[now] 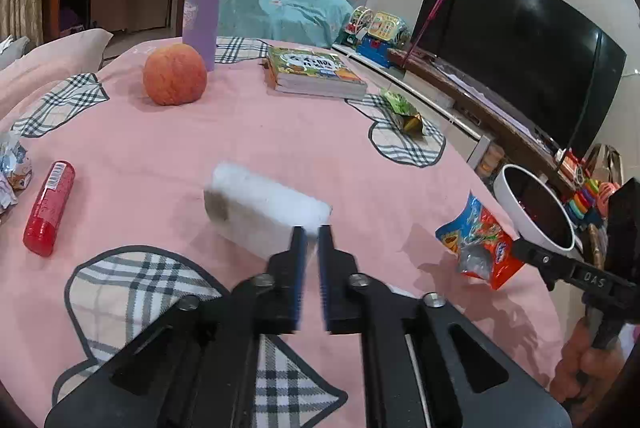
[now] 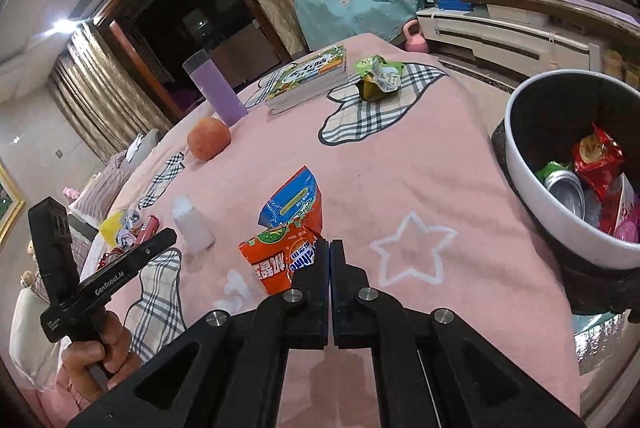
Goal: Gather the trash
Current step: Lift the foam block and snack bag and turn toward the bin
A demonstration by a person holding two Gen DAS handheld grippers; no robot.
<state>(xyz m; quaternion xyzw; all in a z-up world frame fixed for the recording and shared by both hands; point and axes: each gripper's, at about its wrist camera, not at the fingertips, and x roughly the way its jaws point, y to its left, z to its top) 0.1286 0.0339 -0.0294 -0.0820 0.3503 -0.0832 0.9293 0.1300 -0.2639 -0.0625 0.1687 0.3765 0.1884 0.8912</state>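
My left gripper [image 1: 311,228] is shut on a white plastic bottle [image 1: 260,211], held just above the pink tablecloth; the bottle also shows in the right wrist view [image 2: 193,226]. My right gripper [image 2: 329,244] is shut on the edge of an orange and blue snack wrapper [image 2: 286,234], which also shows in the left wrist view [image 1: 480,244]. The white trash bin [image 2: 532,187] stands off the table's right edge, with wrappers and a can inside. A green crumpled wrapper [image 2: 376,75] lies at the far right of the table.
On the table are an orange fruit [image 1: 175,73], a purple tumbler [image 1: 202,15], a book [image 1: 314,71], a red tube [image 1: 49,207] and crumpled wrappers at the left edge [image 1: 12,167]. A TV [image 1: 516,43] stands beyond the table.
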